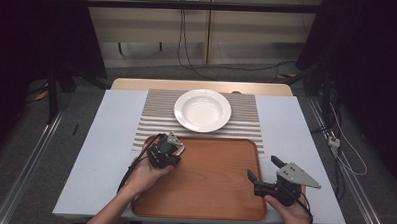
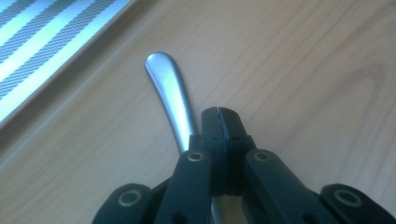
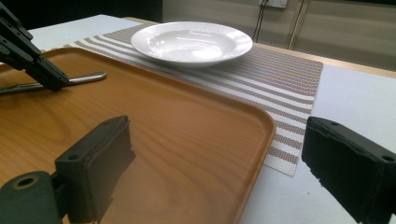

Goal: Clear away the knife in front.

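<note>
I hold two grippers at one table (image 1: 85,153). My left gripper (image 1: 171,150) is down on the far left part of the tray (image 1: 208,192), tipped forward with its tips at the wood. In the left gripper view my left gripper (image 2: 218,114) has its jaws pressed together, with a metal handle (image 2: 169,91) running out just beside the left jaw and passing under the gripper body. I cannot tell whether the jaws pinch it or only lie against it. In the right gripper view that left gripper (image 3: 56,83) meets the handle (image 3: 86,78), which lies flat on the tray (image 3: 187,140) near its far edge. The other end of the utensil is hidden, so I cannot tell what kind it is.

My right gripper (image 1: 264,169) sits at the tray's right edge, near side, with my right hand (image 1: 293,210) behind it. Its jaws stand wide apart with nothing between them: in the right gripper view, my right gripper (image 3: 219,163) has one jaw over the wood and the other over the white table (image 3: 355,98).

Count: one tray, one striped mat (image 1: 151,115), one white plate (image 1: 202,110), one utensil. The plate is empty and sits on the mat, beyond the tray. The mat's near edge runs under or against the tray's far rim.
</note>
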{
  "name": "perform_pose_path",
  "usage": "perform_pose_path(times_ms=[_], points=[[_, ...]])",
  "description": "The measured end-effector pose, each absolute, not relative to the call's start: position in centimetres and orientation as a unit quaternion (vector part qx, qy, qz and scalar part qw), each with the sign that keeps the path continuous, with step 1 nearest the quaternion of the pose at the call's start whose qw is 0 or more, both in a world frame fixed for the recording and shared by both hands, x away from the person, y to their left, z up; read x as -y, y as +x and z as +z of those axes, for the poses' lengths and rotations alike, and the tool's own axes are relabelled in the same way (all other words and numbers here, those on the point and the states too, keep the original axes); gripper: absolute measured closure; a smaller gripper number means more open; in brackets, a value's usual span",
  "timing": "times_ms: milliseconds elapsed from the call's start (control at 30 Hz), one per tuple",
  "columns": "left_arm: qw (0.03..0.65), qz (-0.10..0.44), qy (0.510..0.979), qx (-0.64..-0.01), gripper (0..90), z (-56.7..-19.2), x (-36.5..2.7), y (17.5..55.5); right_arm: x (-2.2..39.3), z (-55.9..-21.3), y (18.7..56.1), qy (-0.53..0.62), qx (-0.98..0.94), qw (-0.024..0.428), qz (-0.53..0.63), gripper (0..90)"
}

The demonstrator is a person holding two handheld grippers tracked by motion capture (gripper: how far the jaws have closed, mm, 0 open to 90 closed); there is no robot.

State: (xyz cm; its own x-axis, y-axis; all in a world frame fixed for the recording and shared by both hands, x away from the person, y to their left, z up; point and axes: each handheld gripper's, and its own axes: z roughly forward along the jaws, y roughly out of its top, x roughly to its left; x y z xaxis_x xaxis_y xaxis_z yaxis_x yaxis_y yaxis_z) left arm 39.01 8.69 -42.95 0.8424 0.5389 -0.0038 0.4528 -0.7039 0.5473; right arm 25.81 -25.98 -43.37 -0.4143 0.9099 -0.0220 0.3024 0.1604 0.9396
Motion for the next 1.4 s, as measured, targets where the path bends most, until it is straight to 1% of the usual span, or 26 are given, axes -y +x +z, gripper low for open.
perform_pose_path(times_ms=[67, 367, 400, 433, 533, 633, 733, 833, 1200, 1400], points=[[0.278, 0.074, 0.917, -0.276, 90.0, -43.0, -8.9, 39.2, 26.0, -43.4, 25.8, 0.438, -0.692, 0.317, 0.478, 8.6], [0.268, 0.095, 0.912, -0.296, 90.0, -42.9, -9.1, 39.3, 26.0, -43.4, 25.9, 0.437, -0.692, 0.318, 0.478, 8.6], [0.269, 0.095, 0.911, -0.297, 90.0, -42.9, -9.1, 39.3, 26.0, -43.4, 25.9, 0.438, -0.692, 0.318, 0.477, 8.6], [0.272, 0.074, 0.914, -0.292, 90.0, -42.9, -9.3, 39.6, 26.0, -43.4, 25.9, 0.439, -0.692, 0.317, 0.477, 8.6], [0.277, 0.076, 0.911, -0.295, 90.0, -43.0, -9.3, 39.5, 26.0, -43.5, 26.1, 0.443, -0.691, 0.317, 0.475, 8.6], [0.269, 0.068, 0.915, -0.291, 90.0, -42.9, -9.6, 39.6, 25.9, -43.5, 26.1, 0.444, -0.691, 0.319, 0.473, 8.6], [0.273, 0.074, 0.911, -0.300, 90.0, -42.9, -10.1, 39.6, 25.9, -43.5, 26.1, 0.445, -0.690, 0.319, 0.473, 8.6], [0.285, 0.065, 0.907, -0.304, 90.0, -43.1, -10.6, 39.6, 26.0, -43.5, 26.0, 0.446, -0.689, 0.320, 0.473, 8.6], [0.278, 0.071, 0.901, -0.325, 90.0, -43.0, -11.6, 39.9, 25.9, -43.4, 26.0, 0.444, -0.691, 0.318, 0.474, 8.6], [0.274, 0.077, 0.902, -0.324, 90.0, -42.9, -11.8, 39.7, 25.8, -43.5, 26.1, 0.440, -0.693, 0.318, 0.475, 8.6]])
